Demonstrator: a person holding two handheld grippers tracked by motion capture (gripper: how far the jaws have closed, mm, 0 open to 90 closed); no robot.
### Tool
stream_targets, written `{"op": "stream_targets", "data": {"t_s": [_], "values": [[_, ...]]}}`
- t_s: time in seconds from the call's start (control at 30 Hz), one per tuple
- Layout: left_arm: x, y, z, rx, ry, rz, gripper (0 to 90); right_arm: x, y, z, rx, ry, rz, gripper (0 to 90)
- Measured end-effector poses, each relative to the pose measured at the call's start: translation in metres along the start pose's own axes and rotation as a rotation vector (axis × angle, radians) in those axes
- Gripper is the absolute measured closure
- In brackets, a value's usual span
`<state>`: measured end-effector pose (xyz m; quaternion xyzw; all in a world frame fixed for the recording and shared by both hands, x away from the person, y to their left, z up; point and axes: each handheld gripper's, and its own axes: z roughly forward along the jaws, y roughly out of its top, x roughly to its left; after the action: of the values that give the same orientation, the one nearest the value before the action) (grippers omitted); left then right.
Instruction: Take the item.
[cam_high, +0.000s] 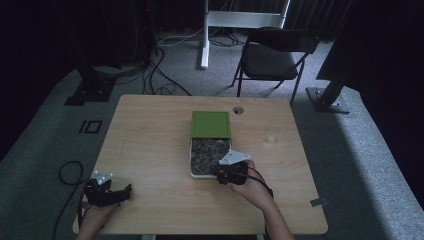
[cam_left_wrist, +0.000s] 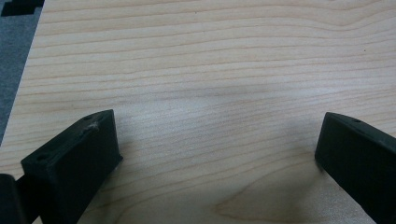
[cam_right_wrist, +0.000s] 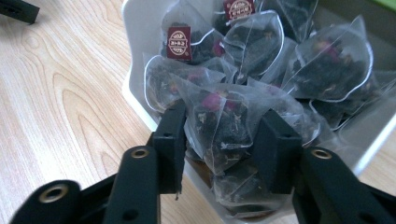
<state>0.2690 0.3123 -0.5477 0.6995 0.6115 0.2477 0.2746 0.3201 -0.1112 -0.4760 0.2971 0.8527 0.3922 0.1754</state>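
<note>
A white box (cam_high: 191, 165) of mesh tea bags sits mid-table, its green lid (cam_high: 210, 124) pushed back over the far half. In the right gripper view, my right gripper (cam_right_wrist: 222, 140) reaches over the box's rim (cam_right_wrist: 133, 88). Its two black jaws press on either side of one pyramid tea bag (cam_right_wrist: 219, 121) full of dark leaves and pink petals. Several more bags lie behind it, some with dark red tags (cam_right_wrist: 179, 43). In the high view, the right gripper (cam_high: 227, 172) is at the box's near right corner. My left gripper (cam_high: 117, 192) rests at the table's front left; its jaws (cam_left_wrist: 219, 135) stand wide apart over bare wood.
The wooden table (cam_high: 150, 140) has a round cable hole (cam_high: 238, 110) near its far edge. A black folding chair (cam_high: 275, 55) stands beyond the table on grey carpet. Cables lie on the floor at the left.
</note>
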Motion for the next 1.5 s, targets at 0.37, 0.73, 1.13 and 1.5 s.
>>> {"op": "stream_targets", "data": {"t_s": [0.37, 0.73, 1.13, 1.5], "values": [[0.0, 0.0, 0.0, 0.0, 0.0, 0.0, 0.2, -0.003, -0.003, 0.0, 0.0, 0.012, 0.051, 77.2], [0.0, 0.0, 0.0, 0.0, 0.0, -0.001, 0.2, -0.007, 0.002, -0.012, -0.05, 0.027, 0.092, 77.7], [0.0, 0.0, 0.0, 0.0, 0.0, -0.001, 0.2, -0.014, 0.009, -0.019, -0.11, 0.036, 0.152, 76.5], [0.0, 0.0, 0.0, -0.001, 0.0, -0.002, 0.2, -0.018, 0.016, -0.026, -0.131, 0.028, 0.147, 77.1]]}}
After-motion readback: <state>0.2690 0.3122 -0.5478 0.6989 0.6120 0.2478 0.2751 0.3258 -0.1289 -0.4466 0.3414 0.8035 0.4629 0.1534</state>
